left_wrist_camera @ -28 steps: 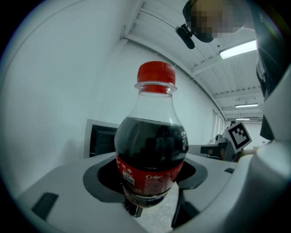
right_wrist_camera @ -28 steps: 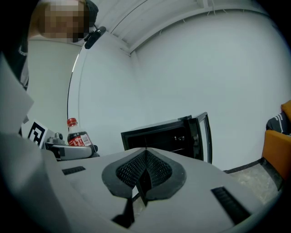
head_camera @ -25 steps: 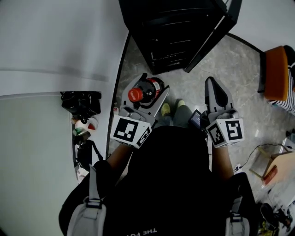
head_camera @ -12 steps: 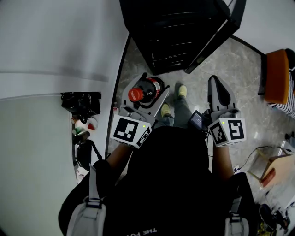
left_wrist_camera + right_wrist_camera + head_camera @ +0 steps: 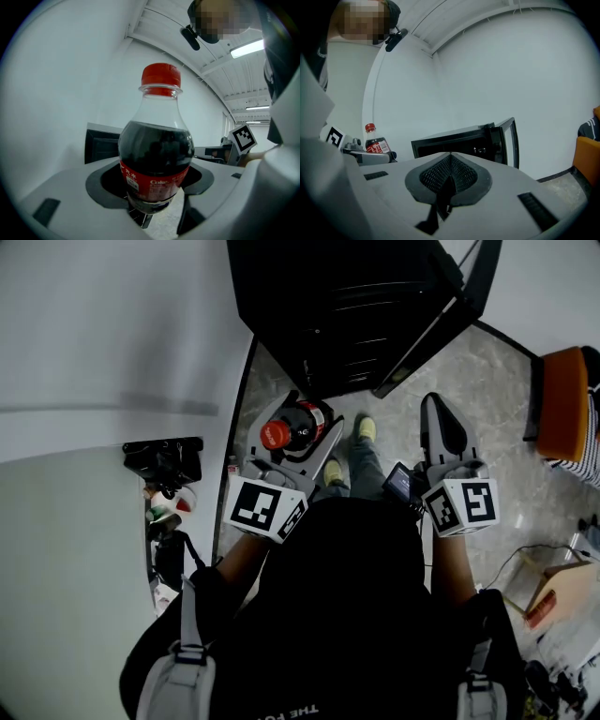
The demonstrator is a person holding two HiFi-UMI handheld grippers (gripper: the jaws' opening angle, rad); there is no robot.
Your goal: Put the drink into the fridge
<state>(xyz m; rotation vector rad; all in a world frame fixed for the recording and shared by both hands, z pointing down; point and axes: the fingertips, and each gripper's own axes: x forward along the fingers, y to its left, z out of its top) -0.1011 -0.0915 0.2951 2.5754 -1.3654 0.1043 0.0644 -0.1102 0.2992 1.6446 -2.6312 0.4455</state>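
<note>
Dim head view, strong fisheye bending (dark corners), ceiling strip lights glaring.

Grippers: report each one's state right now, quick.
Left gripper: shut on the cola bottle.
Right gripper: shut, holding nothing.

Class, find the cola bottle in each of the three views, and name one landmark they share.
Head view: cola bottle left of centre, red cap up.
Left gripper view: bottle at centre, large.
Right gripper view: bottle small, far left.
Shared landmark: the black fridge, door open.
</note>
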